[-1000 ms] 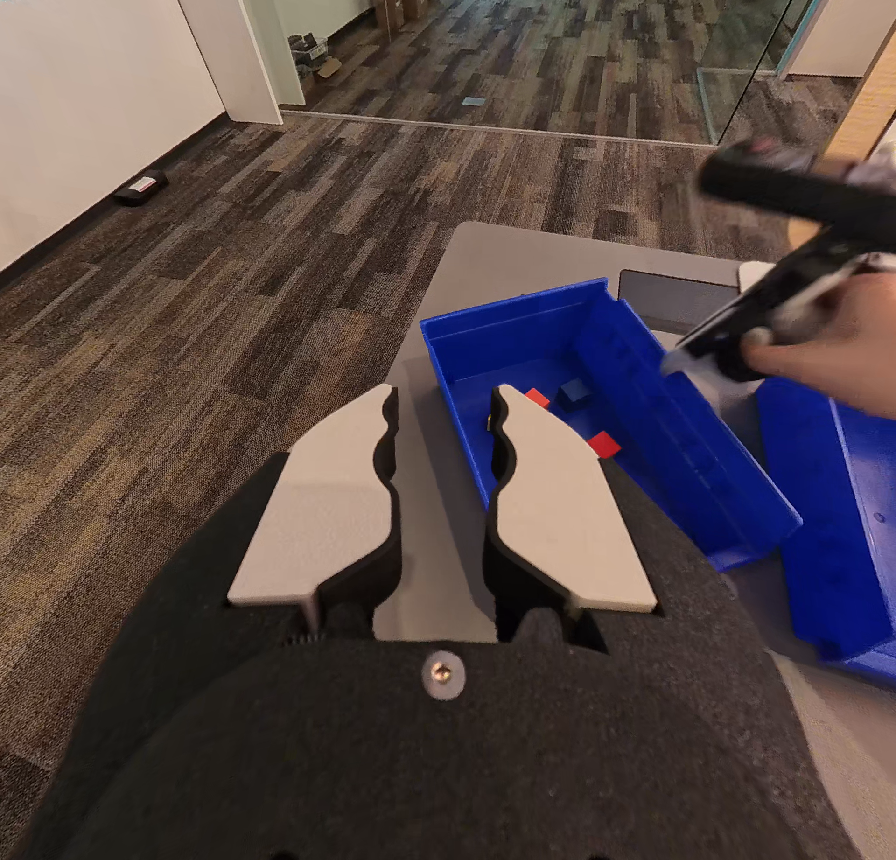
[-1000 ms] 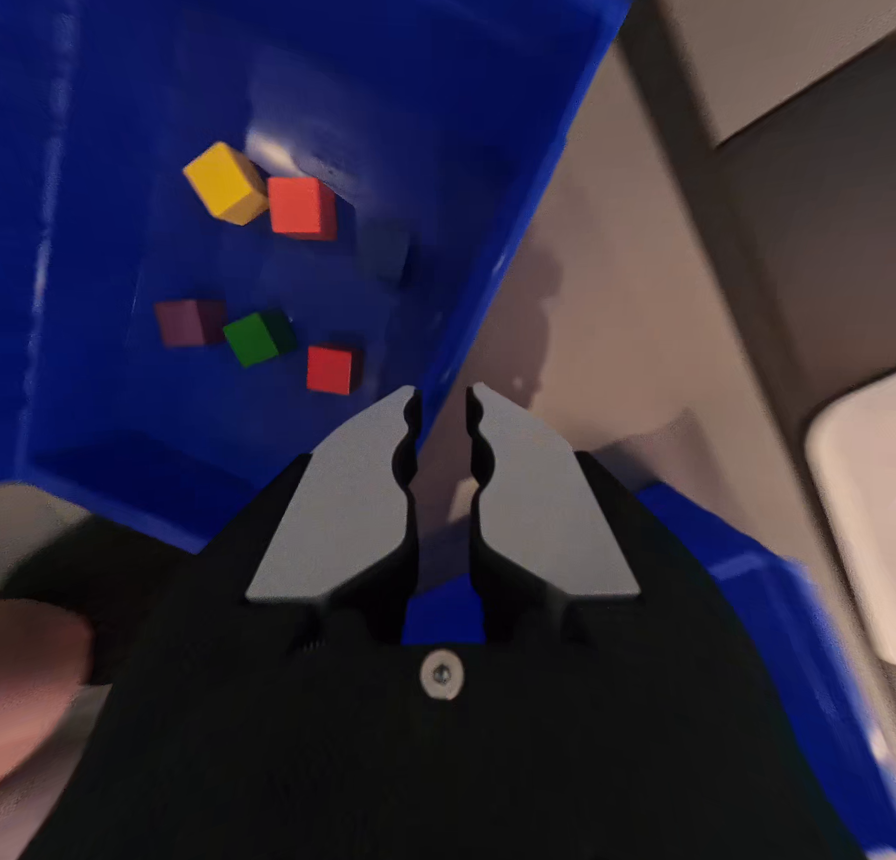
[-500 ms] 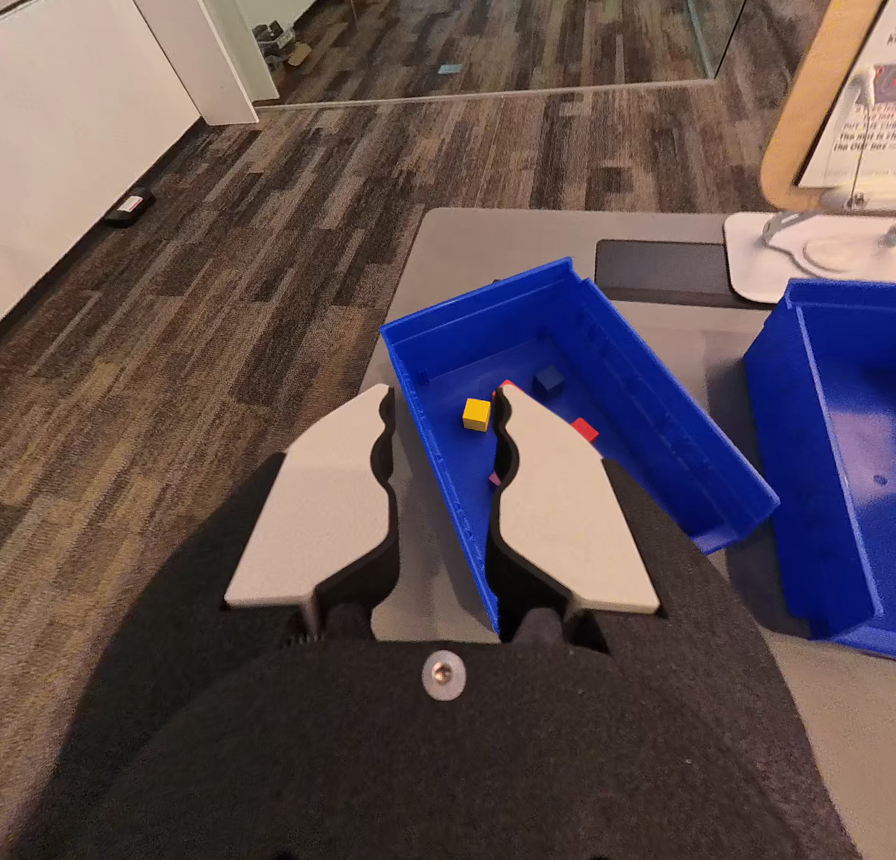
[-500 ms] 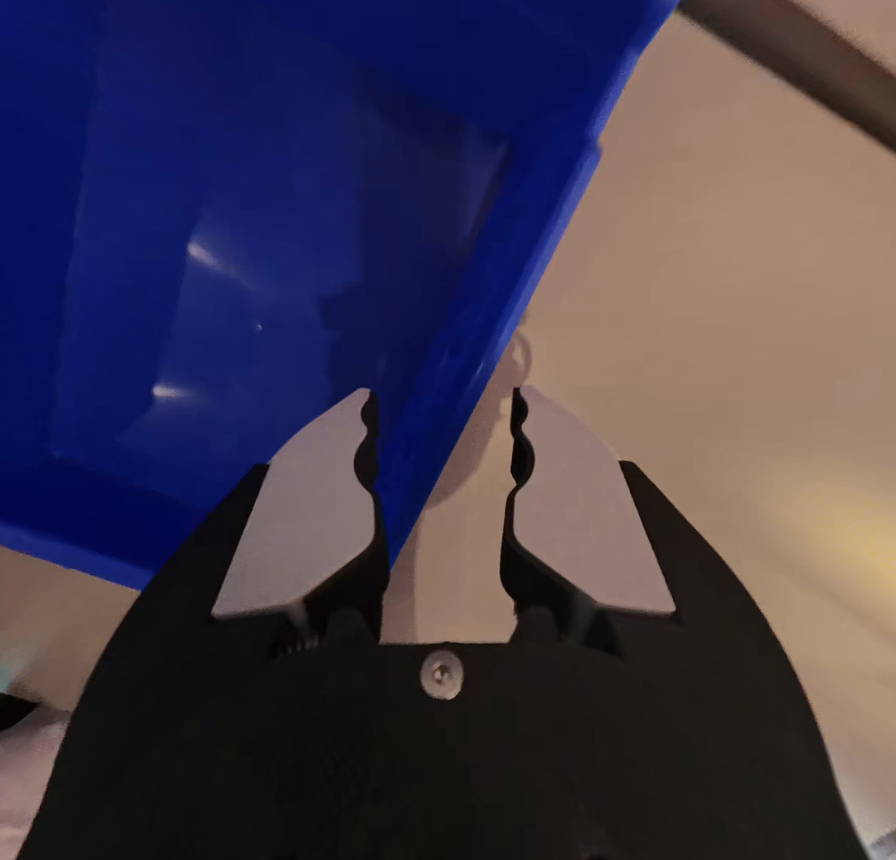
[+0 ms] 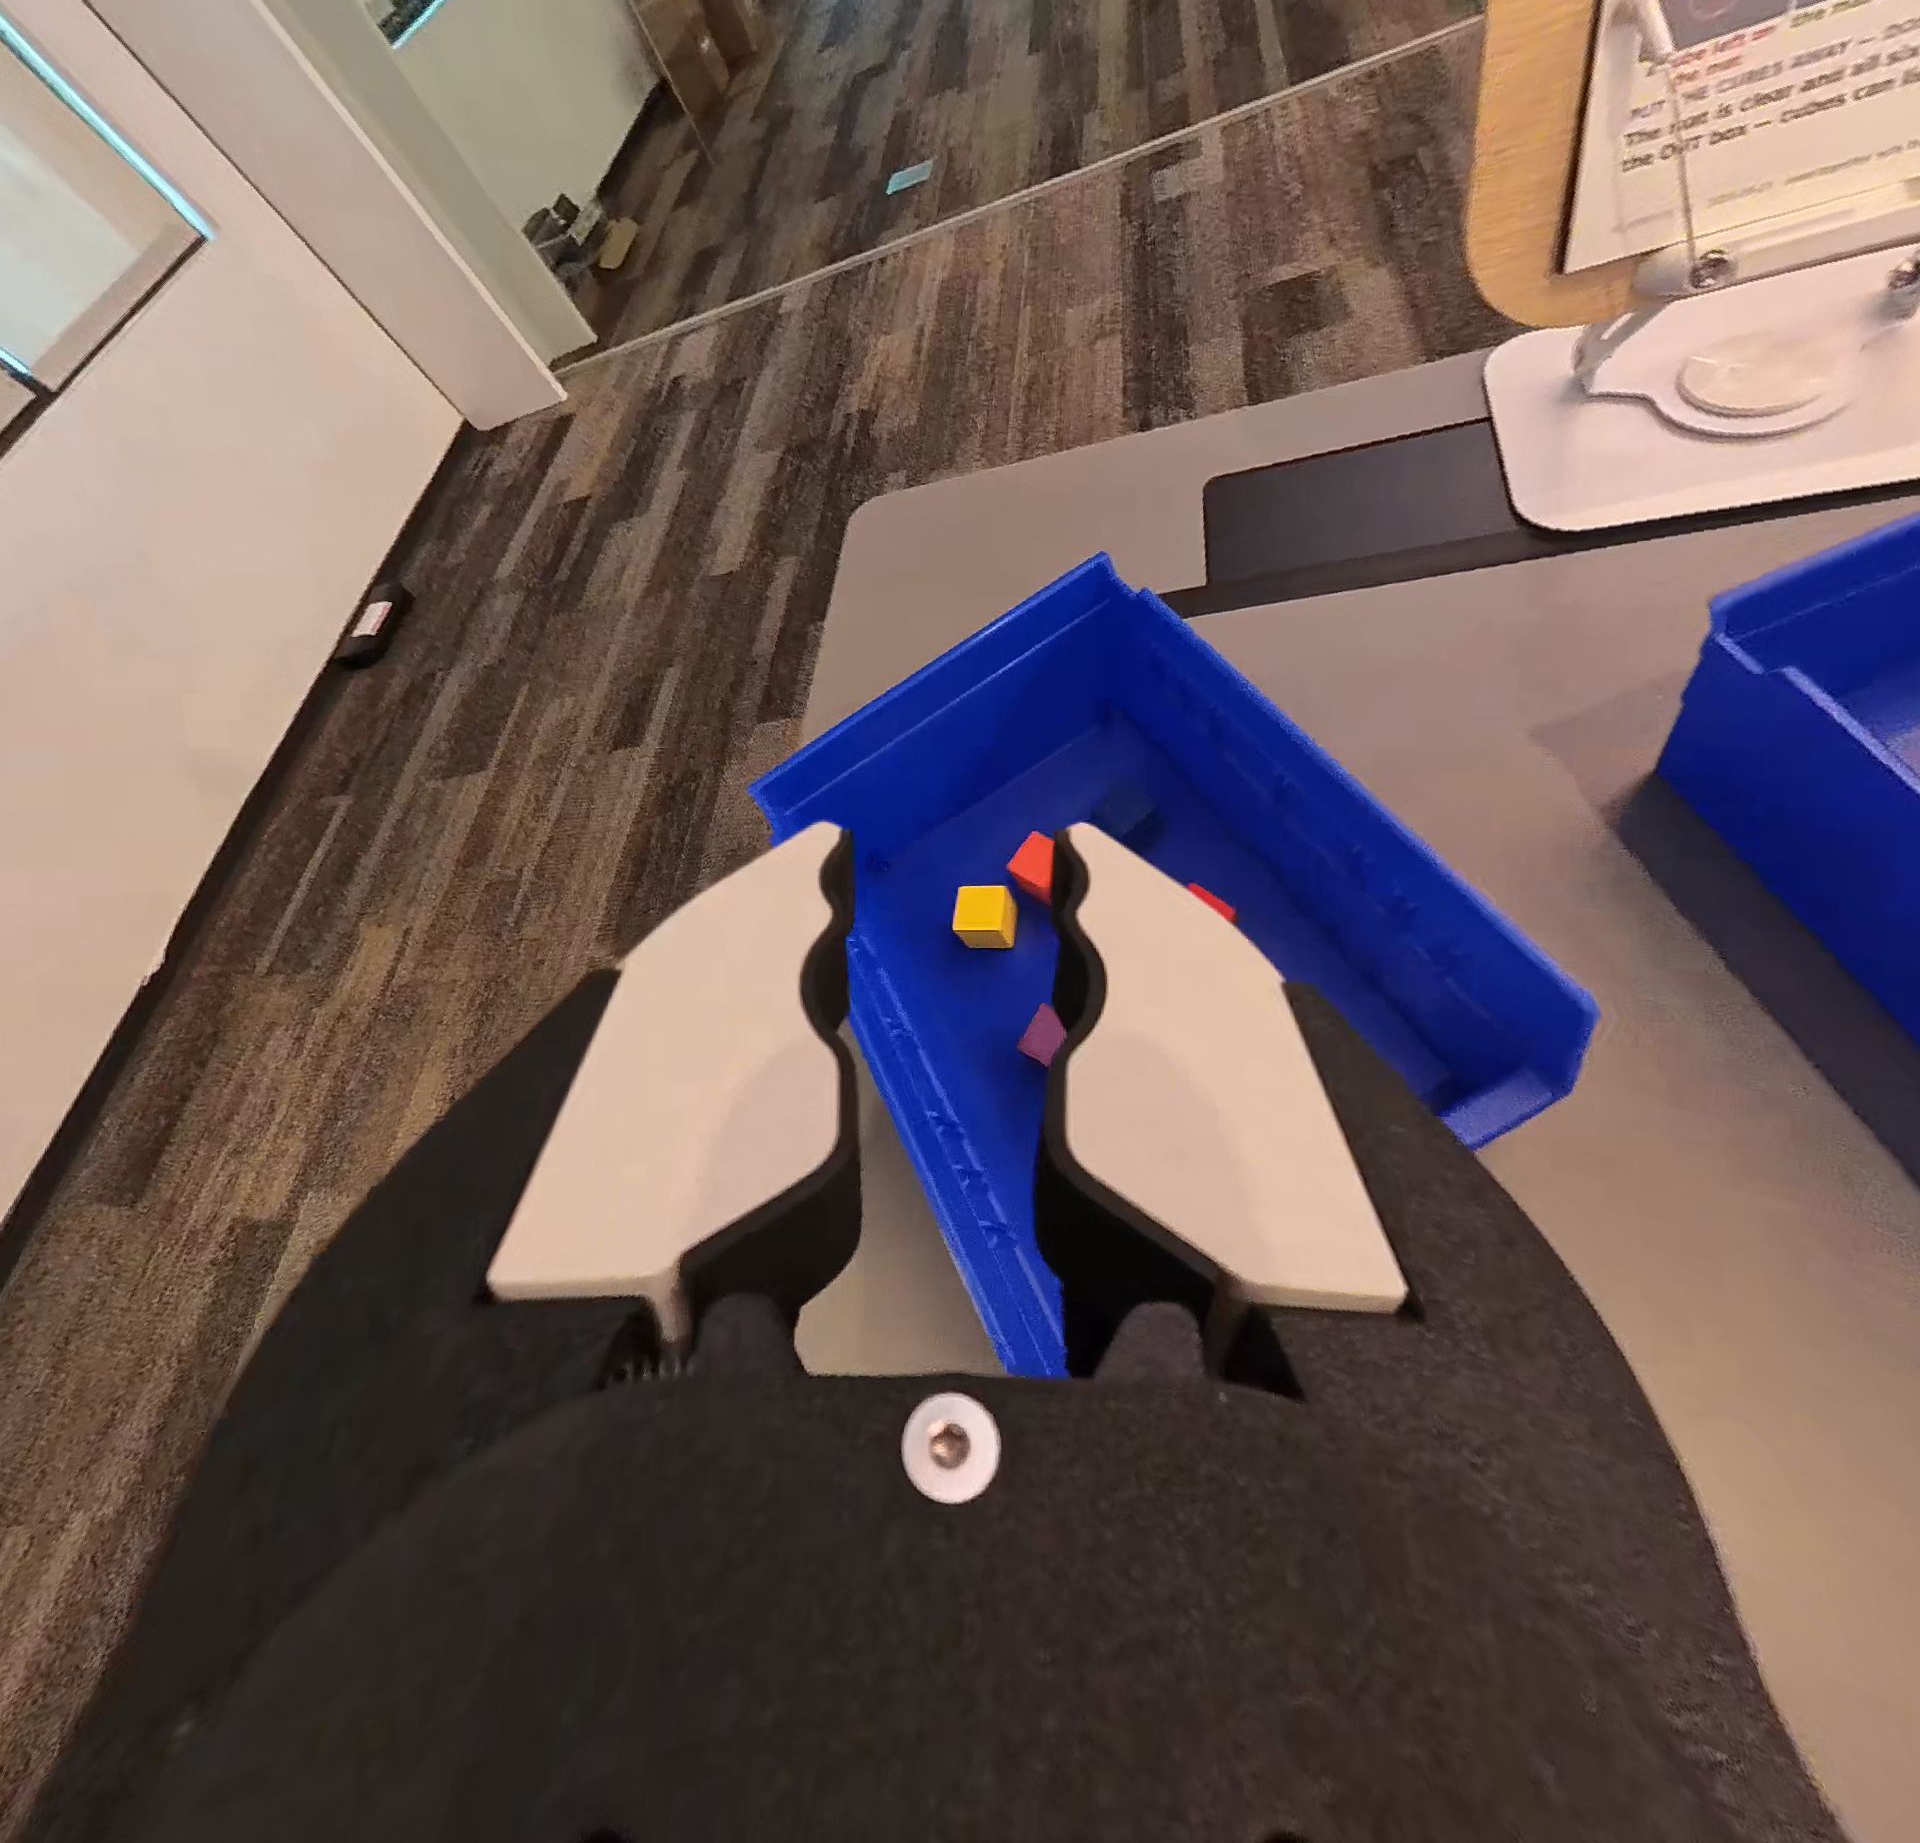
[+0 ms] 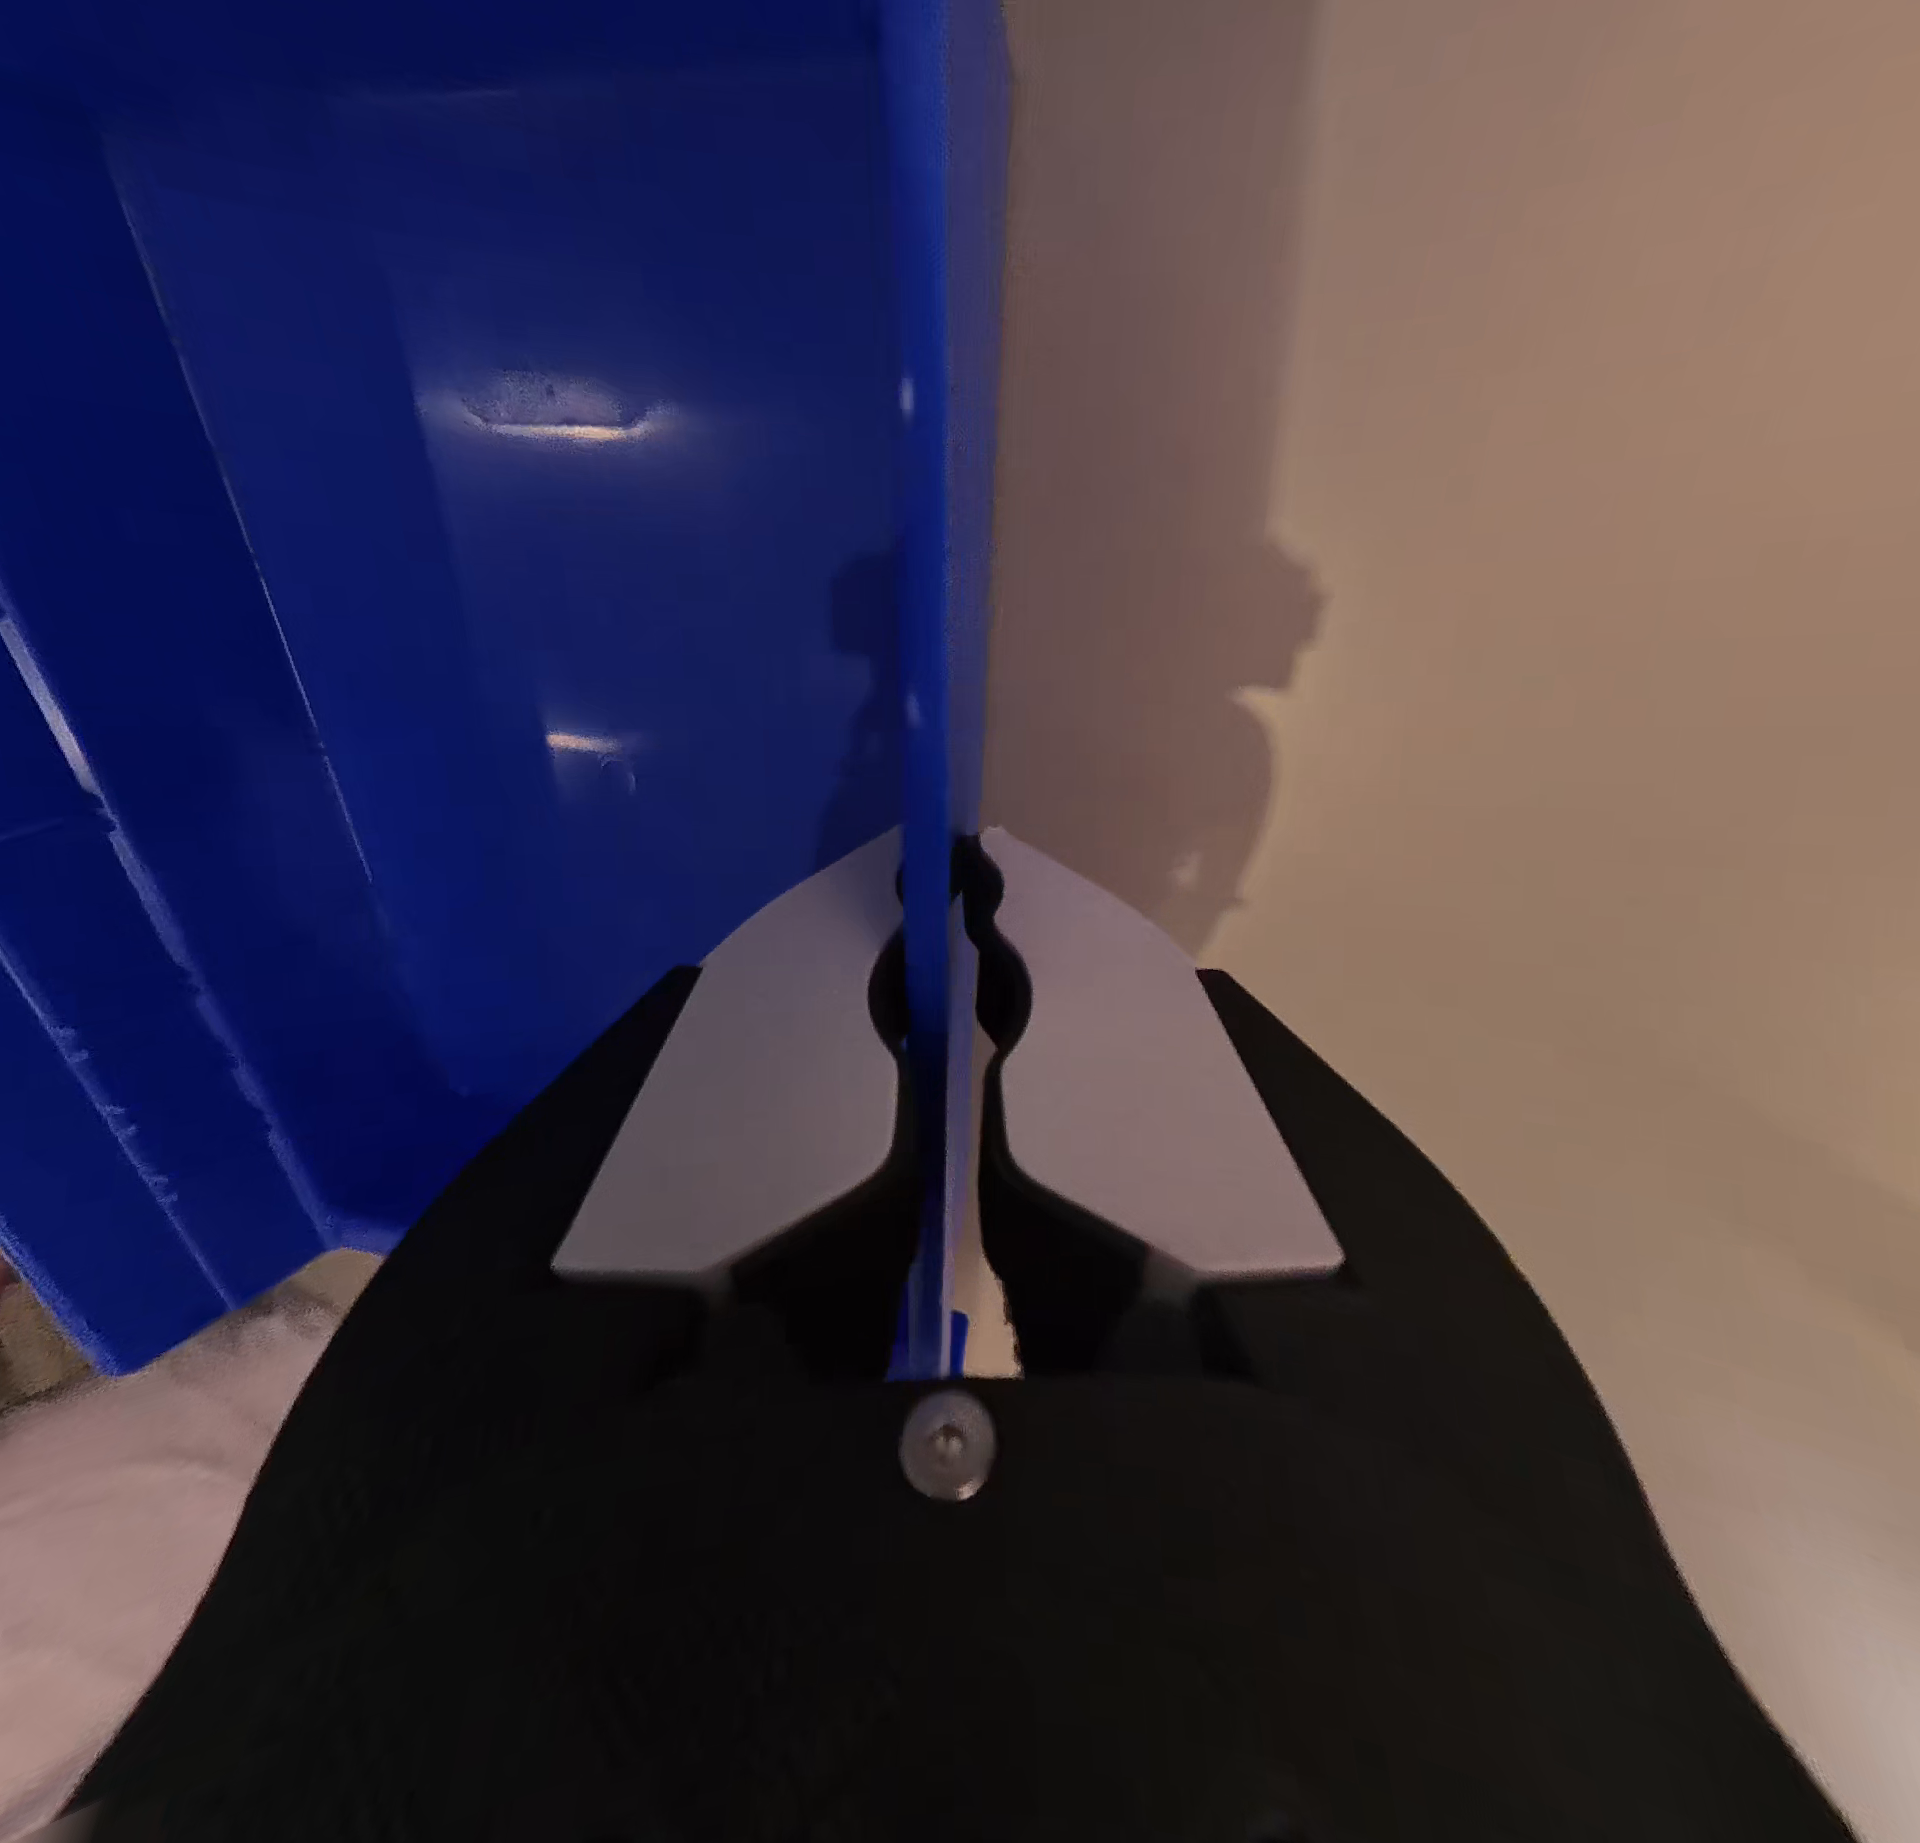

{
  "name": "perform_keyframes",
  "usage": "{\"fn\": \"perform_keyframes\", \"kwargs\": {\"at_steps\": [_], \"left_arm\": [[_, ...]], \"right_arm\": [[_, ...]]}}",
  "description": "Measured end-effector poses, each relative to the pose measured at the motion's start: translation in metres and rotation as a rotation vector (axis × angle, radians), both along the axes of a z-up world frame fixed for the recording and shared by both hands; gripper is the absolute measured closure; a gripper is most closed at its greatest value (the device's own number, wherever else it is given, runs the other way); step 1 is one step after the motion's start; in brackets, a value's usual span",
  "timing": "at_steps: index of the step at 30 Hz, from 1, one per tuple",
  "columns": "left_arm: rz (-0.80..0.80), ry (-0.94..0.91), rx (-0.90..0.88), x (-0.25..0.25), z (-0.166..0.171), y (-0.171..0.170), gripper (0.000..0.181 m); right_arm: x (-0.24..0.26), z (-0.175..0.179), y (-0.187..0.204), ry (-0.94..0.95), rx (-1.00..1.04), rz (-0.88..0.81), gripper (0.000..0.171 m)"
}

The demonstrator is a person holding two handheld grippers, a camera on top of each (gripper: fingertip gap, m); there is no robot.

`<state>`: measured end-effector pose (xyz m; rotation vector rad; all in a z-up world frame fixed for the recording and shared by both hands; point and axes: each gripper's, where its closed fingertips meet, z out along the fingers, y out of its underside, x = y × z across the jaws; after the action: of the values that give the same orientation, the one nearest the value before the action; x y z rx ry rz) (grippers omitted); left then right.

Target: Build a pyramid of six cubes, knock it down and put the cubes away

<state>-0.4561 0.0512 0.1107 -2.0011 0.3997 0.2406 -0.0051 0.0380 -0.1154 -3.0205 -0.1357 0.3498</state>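
Note:
A blue bin [image 5: 1351, 837] sits on the grey table [image 5: 1039, 567] and holds a yellow cube [image 5: 984, 915], two red cubes [image 5: 1034, 863] [image 5: 1210, 900], a purple cube [image 5: 1041, 1035] and a dark blue cube [image 5: 1127, 817]. My left gripper [image 5: 951, 843] is open, and the bin's near long wall runs between its fingers. A second blue bin [image 5: 1818, 754] stands to the right. My right gripper [image 6: 940, 843] is shut on that bin's thin side wall [image 6: 925, 443]. The part of its inside that shows holds no cubes.
A black mat [image 5: 1351, 526] and a white stand base [image 5: 1714, 422] with a sign board lie at the table's far side. The table's left edge drops to patterned carpet [image 5: 520, 754]. Bare tabletop [image 6: 1558, 650] lies right of the held wall.
My left gripper moved forward, so the cube bin's wall now runs between its open fingers. My right gripper left the cube bin, straddled the second bin's wall and shut on it.

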Motion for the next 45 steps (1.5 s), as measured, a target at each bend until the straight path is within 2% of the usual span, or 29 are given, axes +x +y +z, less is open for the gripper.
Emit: {"fn": "perform_keyframes", "kwargs": {"at_steps": [10,26,33,45], "left_arm": [[-0.02,-0.063,-0.039,0.004,-0.007,0.005,0.145],[-0.027,0.03,-0.079,0.026,-0.016,0.012,0.144],[-0.007,0.047,-0.106,0.025,-0.023,0.017,0.144],[-0.013,0.066,-0.127,0.027,-0.028,0.02,0.14]], "right_arm": [[0.111,-0.001,-0.031,-0.008,-0.014,-0.121,0.165],[0.259,-0.003,-0.085,0.007,-0.019,-0.368,0.165],[0.287,-0.004,-0.1,0.016,-0.008,-0.411,0.164],[0.293,-0.004,-0.1,0.006,0.007,-0.406,0.164]]}}
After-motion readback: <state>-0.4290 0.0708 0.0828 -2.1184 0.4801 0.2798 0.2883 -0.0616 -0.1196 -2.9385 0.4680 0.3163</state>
